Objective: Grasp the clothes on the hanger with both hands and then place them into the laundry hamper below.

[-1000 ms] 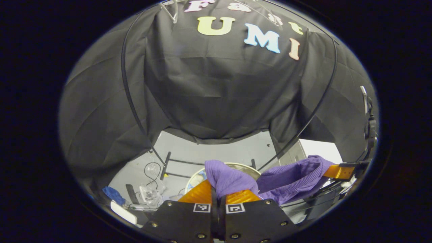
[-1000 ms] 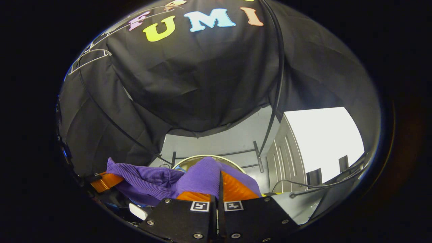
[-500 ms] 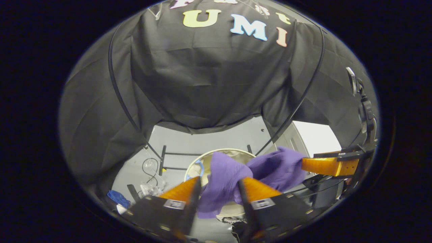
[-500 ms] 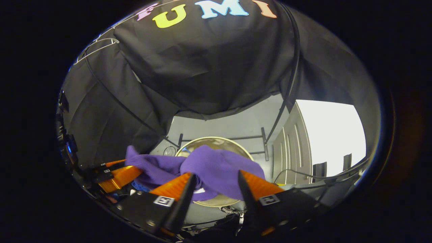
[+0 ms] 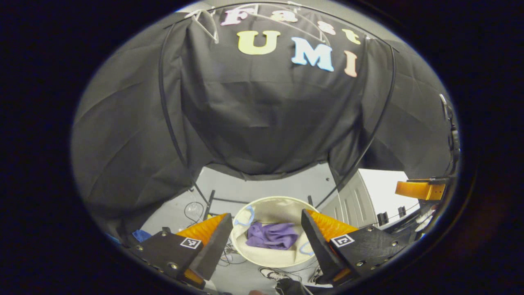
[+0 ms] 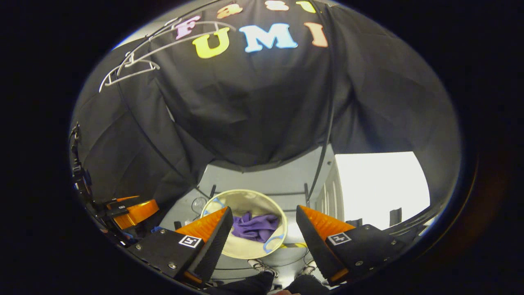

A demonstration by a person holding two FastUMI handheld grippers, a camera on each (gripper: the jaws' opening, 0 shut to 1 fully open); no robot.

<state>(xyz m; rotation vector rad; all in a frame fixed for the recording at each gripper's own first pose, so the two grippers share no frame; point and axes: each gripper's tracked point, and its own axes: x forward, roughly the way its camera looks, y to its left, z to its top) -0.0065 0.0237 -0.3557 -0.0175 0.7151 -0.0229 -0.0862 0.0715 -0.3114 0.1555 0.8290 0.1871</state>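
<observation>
in the left gripper view, the left gripper (image 5: 264, 233) has its orange fingers spread wide with nothing between them, hanging above the round cream laundry hamper (image 5: 262, 258) on the floor. the purple garment (image 5: 272, 235) lies crumpled inside the hamper. the right gripper (image 5: 419, 190) shows at 3 o'clock. in the right gripper view, its fingers (image 6: 213, 227) are likewise spread, and the white hanger (image 6: 131, 67) hangs bare at 10 o'clock.

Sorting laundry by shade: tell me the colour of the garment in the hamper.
Purple garment, clearest in left gripper view.
</observation>
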